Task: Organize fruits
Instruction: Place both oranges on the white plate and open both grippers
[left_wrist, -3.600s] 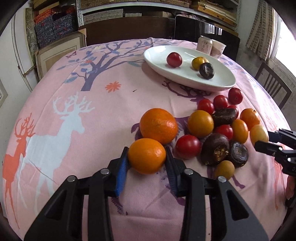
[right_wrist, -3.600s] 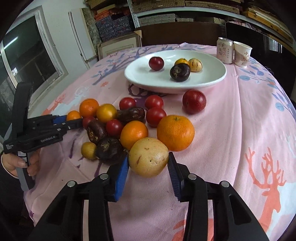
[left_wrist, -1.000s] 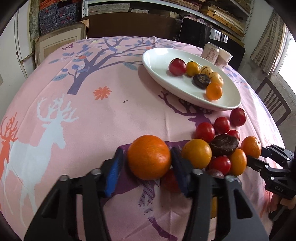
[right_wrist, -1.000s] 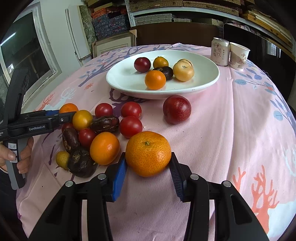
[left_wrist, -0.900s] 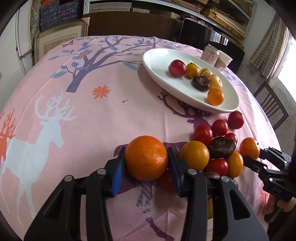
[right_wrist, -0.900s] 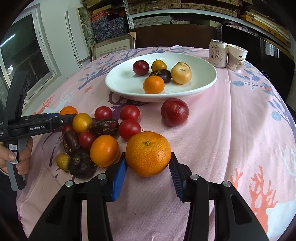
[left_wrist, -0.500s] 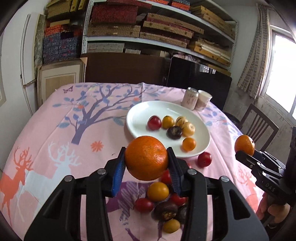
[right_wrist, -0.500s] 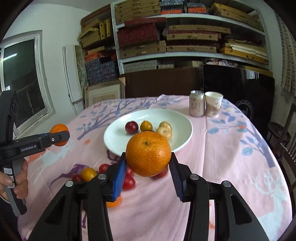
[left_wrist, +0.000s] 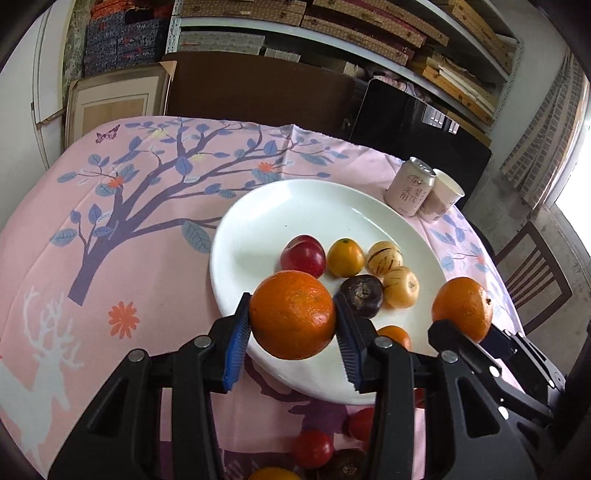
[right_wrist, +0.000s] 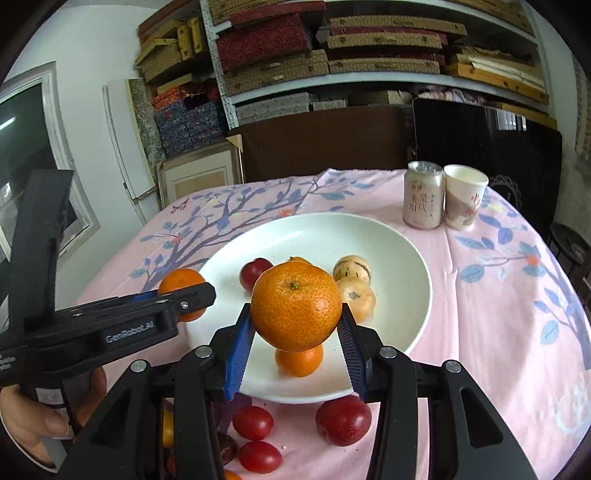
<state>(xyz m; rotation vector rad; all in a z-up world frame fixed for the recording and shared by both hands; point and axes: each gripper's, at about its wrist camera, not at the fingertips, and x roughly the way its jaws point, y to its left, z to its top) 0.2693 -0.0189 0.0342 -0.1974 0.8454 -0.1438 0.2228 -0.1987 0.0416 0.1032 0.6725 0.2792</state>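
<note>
My left gripper (left_wrist: 291, 325) is shut on a large orange (left_wrist: 293, 319), held in the air over the near rim of the white plate (left_wrist: 258, 218). My right gripper (right_wrist: 295, 325) is shut on a stemmed orange (right_wrist: 295, 310), also above the plate (right_wrist: 406, 266). Each gripper shows in the other view: the right one with its orange (left_wrist: 463, 308) at the right, the left one with its orange (right_wrist: 181, 284) at the left. The plate holds a red plum (left_wrist: 303, 255), a small orange fruit (left_wrist: 345, 257), two striped yellow fruits (left_wrist: 384, 255), a dark fruit (left_wrist: 361, 295) and a small orange (right_wrist: 299, 360).
A drink can (right_wrist: 423, 199) and a paper cup (right_wrist: 463, 197) stand behind the plate. Red tomatoes (right_wrist: 253, 422), a plum (right_wrist: 343, 421) and dark fruits lie on the pink cloth before the plate. A hand (right_wrist: 44, 421) grips the left tool. A chair (left_wrist: 532, 273) stands at the right.
Both grippers have lifted their oranges off the cloth and carried them forward over the plate. The fruit pile has dropped to the bottom of both views.
</note>
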